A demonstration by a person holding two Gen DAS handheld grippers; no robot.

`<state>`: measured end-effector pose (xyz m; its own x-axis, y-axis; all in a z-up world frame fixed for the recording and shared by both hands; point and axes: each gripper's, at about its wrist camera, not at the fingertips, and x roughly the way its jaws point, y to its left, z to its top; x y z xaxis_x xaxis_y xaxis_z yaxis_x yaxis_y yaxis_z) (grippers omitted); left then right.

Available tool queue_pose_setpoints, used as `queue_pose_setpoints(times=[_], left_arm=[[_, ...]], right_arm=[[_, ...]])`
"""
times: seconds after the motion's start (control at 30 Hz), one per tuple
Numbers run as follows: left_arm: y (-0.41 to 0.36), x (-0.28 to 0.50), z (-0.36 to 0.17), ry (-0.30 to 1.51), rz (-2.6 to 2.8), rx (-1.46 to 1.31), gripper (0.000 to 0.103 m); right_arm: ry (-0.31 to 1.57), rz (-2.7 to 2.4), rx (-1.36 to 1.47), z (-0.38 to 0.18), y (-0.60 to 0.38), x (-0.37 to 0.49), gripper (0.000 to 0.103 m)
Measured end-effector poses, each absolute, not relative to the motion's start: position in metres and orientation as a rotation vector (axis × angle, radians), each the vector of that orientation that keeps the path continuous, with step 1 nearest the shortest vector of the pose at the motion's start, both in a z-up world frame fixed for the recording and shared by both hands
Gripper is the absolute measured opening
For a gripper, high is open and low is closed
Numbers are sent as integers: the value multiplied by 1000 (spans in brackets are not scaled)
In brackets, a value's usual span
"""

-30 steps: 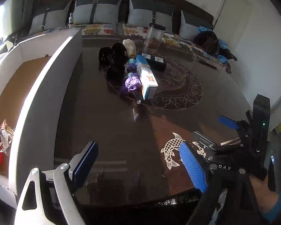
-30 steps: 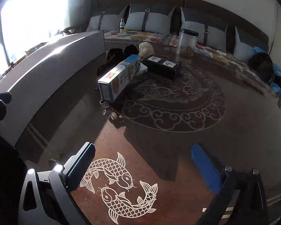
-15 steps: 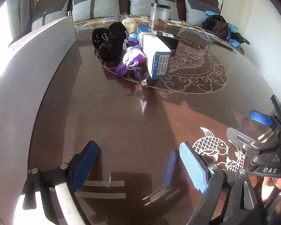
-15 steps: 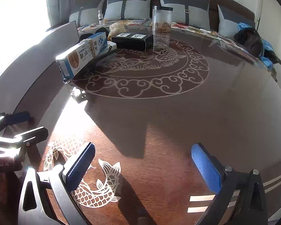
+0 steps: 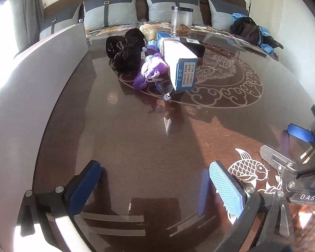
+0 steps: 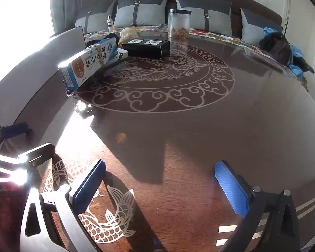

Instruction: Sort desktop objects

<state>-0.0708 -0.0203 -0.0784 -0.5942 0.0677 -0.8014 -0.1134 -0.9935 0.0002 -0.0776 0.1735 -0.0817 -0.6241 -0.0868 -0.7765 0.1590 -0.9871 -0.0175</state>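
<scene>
A cluster of objects lies at the far middle of the dark table: a blue and white medicine box (image 5: pixel 179 63) (image 6: pixel 88 65), a purple plush toy (image 5: pixel 150 71), black plush items (image 5: pixel 126 50), a black box (image 6: pixel 147 46) (image 5: pixel 194 45), a beige shell-like object (image 5: pixel 148 30) (image 6: pixel 128 34) and a small shiny trinket (image 5: pixel 167 95). My left gripper (image 5: pixel 155 180) is open and empty, low over the table's near edge. My right gripper (image 6: pixel 159 180) is open and empty, to the right of the left one, and shows in the left wrist view (image 5: pixel 300 147).
A long white-grey box wall (image 5: pixel 31 88) (image 6: pixel 31 63) runs along the table's left side. A clear jar (image 5: pixel 181 21) (image 6: pixel 178 24) stands at the far edge. A sofa with grey cushions (image 6: pixel 142 12) and a dark bag (image 6: pixel 277 46) lie behind. A small crumb (image 6: pixel 121 137) lies on the table.
Both grippers have dropped lower and tilted up toward the table's far side. The box interior left of the wall has gone out of the left wrist view. Both stay open.
</scene>
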Motion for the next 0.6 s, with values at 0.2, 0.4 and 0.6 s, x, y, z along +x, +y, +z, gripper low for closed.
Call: queue_pose_setpoints(times=[0.2,0.4,0.6], left_arm=[[-20,-70,-79,79,2723,-1349,103],[-20,-69,-79,74,2737,-1334,103],[-20,-70,-78,75,2734,-1341,103]], right_arm=[[129,-2714,1281,-82,173,-77,103],[130,-2713,1281,-82,172,-77,103],[130,-2713,1281,-81,173,-77,103]])
